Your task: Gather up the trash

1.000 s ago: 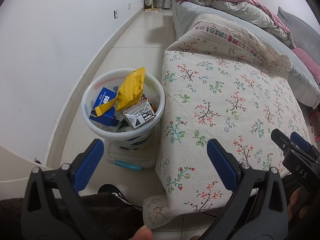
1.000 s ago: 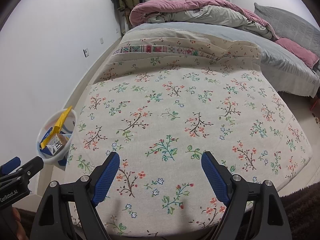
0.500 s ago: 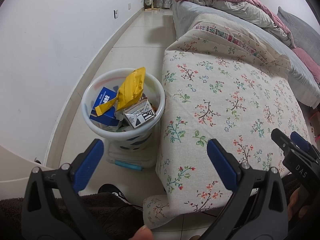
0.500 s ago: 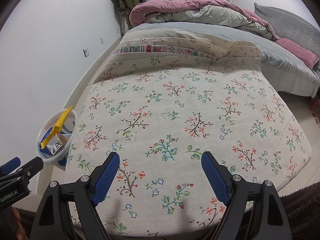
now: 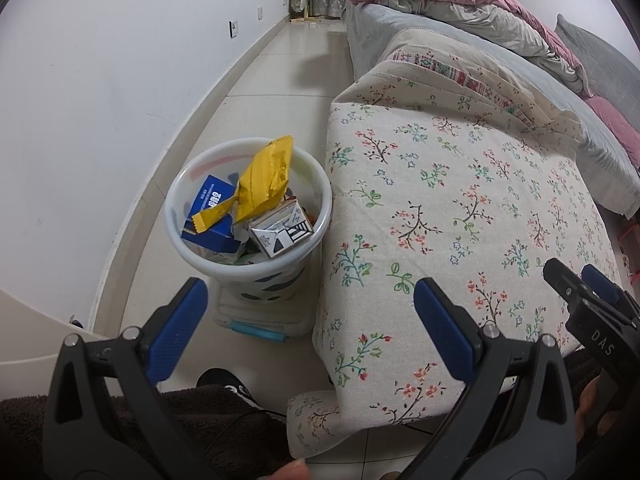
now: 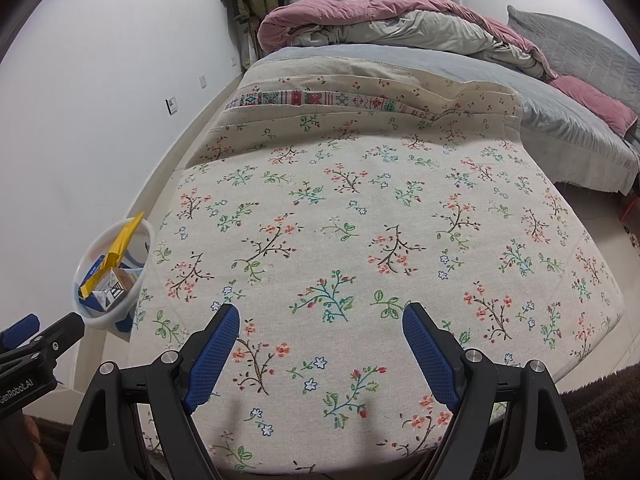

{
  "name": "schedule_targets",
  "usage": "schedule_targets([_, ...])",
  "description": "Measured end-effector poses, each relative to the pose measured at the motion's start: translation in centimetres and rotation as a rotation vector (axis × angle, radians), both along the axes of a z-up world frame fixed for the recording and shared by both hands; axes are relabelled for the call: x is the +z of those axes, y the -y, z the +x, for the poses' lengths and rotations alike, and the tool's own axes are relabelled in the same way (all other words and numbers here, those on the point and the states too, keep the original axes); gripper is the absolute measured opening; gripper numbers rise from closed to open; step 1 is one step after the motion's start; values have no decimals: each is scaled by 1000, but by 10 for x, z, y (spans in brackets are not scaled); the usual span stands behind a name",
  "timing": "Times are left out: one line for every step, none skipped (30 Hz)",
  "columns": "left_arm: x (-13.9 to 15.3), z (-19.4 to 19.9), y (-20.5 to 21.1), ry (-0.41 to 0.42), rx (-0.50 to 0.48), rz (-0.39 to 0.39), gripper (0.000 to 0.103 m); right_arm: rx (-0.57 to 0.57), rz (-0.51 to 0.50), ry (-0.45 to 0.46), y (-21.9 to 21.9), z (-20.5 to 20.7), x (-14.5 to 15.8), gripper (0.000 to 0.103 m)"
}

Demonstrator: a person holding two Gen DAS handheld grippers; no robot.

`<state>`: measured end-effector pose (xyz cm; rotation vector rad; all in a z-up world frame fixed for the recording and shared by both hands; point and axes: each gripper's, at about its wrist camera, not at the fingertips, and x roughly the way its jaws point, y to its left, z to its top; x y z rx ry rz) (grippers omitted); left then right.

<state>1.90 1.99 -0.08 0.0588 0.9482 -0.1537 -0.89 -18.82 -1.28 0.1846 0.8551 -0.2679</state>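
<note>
A white trash bin (image 5: 320, 216) stands on the floor left of a table with a floral cloth (image 5: 460, 208). It holds a yellow wrapper (image 5: 264, 180), a blue box (image 5: 210, 200) and a white carton (image 5: 280, 234). My left gripper (image 5: 310, 298) is open and empty, hovering near the bin and the table's corner. My right gripper (image 6: 320, 322) is open and empty above the near part of the floral cloth (image 6: 360, 220). The bin (image 6: 102, 318) with its yellow wrapper (image 6: 120, 240) shows at the left of the right wrist view.
A clear plastic box with a blue latch (image 5: 260, 320) sits under the bin. A white wall (image 5: 100, 100) runs along the left. A bed with a pink and grey duvet (image 6: 380, 20) lies behind the table. A dark rug (image 5: 200, 432) is at my feet.
</note>
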Motion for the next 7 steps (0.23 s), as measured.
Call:
schedule_targets([0, 0, -1, -1, 0, -1, 102, 1, 0, 0, 0, 0, 0, 85])
schedule_targets([0, 1, -1, -2, -2, -3, 102, 1, 0, 0, 0, 0, 0, 85])
schedule_targets([-1, 1, -1, -2, -3, -5, 102, 0, 0, 0, 0, 0, 0, 85])
schedule_targets([-1, 0, -1, -2, -4, -7, 102, -1, 1, 0, 0, 0, 0, 85])
schedule_targets([-1, 0, -1, -2, -7, -10, 102, 0, 4, -3, 0, 1, -1, 85])
schedule_targets([-1, 0, -1, -5, -11, -14, 102, -1, 7, -7, 0, 2, -2, 85])
schedule_targets([-1, 1, 0, -9, -13, -17, 102, -1, 16, -13, 1, 3, -3, 85])
